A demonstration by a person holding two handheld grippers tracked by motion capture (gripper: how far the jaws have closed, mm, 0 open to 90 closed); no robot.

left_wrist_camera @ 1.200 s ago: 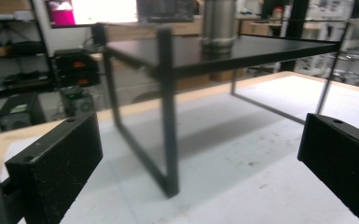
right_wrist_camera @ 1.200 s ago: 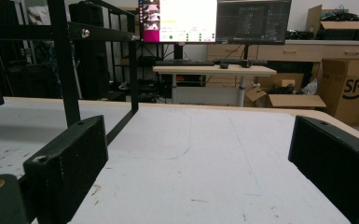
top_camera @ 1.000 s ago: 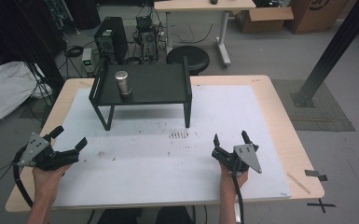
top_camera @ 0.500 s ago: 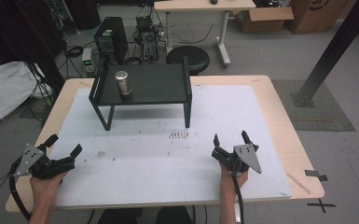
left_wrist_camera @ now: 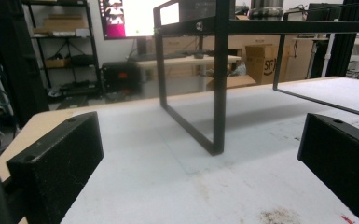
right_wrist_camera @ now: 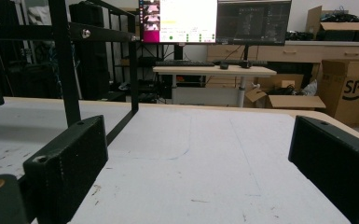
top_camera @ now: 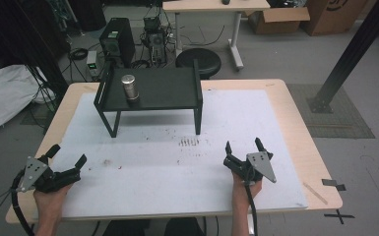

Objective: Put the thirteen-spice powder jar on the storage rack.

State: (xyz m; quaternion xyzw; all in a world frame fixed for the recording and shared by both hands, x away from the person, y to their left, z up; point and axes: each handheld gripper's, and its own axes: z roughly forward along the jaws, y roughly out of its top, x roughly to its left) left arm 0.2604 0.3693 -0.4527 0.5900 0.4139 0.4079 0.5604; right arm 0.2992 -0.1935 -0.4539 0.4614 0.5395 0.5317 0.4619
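Observation:
A metal cylinder (top_camera: 129, 87) stands upright on the left part of a black shelf stand (top_camera: 172, 91) at the back of the table. Its base (left_wrist_camera: 266, 9) shows at the top of the left gripper view, above the stand's leg (left_wrist_camera: 219, 88). My left gripper (top_camera: 67, 156) rests open at the front left corner of the table, nothing between its jaws. My right gripper (top_camera: 244, 146) rests open at the front right, also with nothing in it, well short of the stand. The stand's legs (right_wrist_camera: 67, 70) rise at the left of the right gripper view.
A white mat (top_camera: 256, 118) covers most of the wooden table (top_camera: 302, 132). Small dark marks (top_camera: 189, 142) dot the mat in front of the stand. Beyond the table stand a stool (top_camera: 199, 60), a computer tower (top_camera: 117, 39) and cardboard boxes (top_camera: 275, 19).
My left gripper has drawn back toward the table's front left corner. The right gripper and the cylinder have stayed where they were.

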